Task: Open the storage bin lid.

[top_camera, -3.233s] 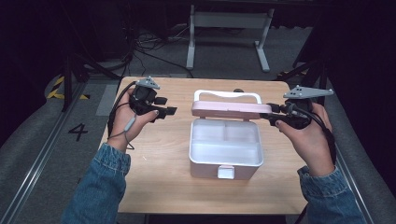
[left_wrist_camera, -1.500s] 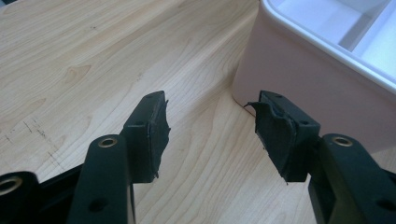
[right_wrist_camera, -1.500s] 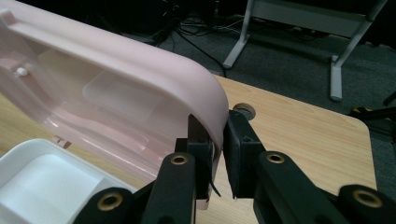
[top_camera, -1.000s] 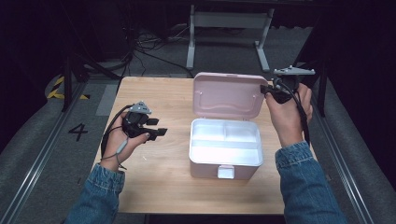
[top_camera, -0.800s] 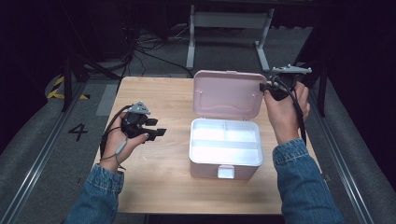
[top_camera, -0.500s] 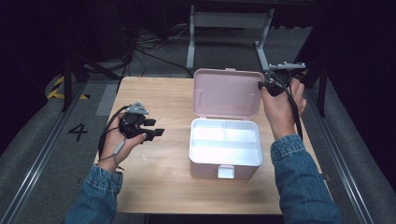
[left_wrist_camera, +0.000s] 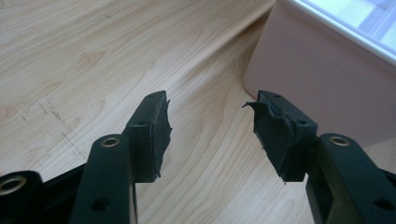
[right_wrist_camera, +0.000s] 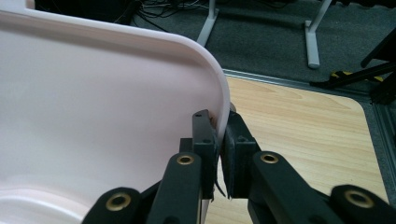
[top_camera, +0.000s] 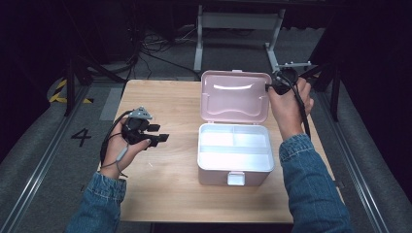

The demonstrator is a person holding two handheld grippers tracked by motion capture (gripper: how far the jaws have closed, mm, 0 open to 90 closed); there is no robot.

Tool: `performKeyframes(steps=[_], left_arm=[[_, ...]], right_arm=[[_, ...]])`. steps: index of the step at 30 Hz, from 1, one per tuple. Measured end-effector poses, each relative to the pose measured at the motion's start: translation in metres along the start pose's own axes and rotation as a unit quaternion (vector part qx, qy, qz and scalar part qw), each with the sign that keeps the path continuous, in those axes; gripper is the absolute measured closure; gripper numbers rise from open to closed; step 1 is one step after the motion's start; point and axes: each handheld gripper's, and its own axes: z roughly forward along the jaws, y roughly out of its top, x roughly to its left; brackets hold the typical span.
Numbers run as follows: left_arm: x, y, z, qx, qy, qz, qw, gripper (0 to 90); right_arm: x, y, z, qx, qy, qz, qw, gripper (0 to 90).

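A pale pink plastic box (top_camera: 214,175) stands on the wooden table, its white inside split into compartments with nothing in them. Its lid (top_camera: 235,97) stands upright behind the base, leaning slightly back. My right gripper (top_camera: 268,87) is shut on the lid's upper right edge; in the right gripper view the two pads (right_wrist_camera: 219,133) pinch the lid's rounded rim (right_wrist_camera: 93,102). My left gripper (top_camera: 163,136) hovers over the table left of the box, jaws open with nothing between them. The left gripper view has those jaws (left_wrist_camera: 210,119) pointing at the box's side wall (left_wrist_camera: 322,79).
The table (top_camera: 160,194) has bare wood to the left of and in front of the box. A metal stand (top_camera: 238,29) and cables lie on the dark floor behind the table. A painted "4" (top_camera: 80,137) marks the floor at left.
The lid has swung from half-raised to upright, and my right hand has gone back with it. My left gripper moved away from the box toward the near left, then stayed still.
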Motion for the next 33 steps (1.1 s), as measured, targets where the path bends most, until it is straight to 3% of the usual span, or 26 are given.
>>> performKeyframes(steps=[33], left_arm=[[0.003,-0.003,-0.001,0.000,0.002,-0.004,1.0000,46.2]], right_arm=[[-0.008,-0.017,0.062,0.064,-0.003,0.014,0.9978,84.1]])
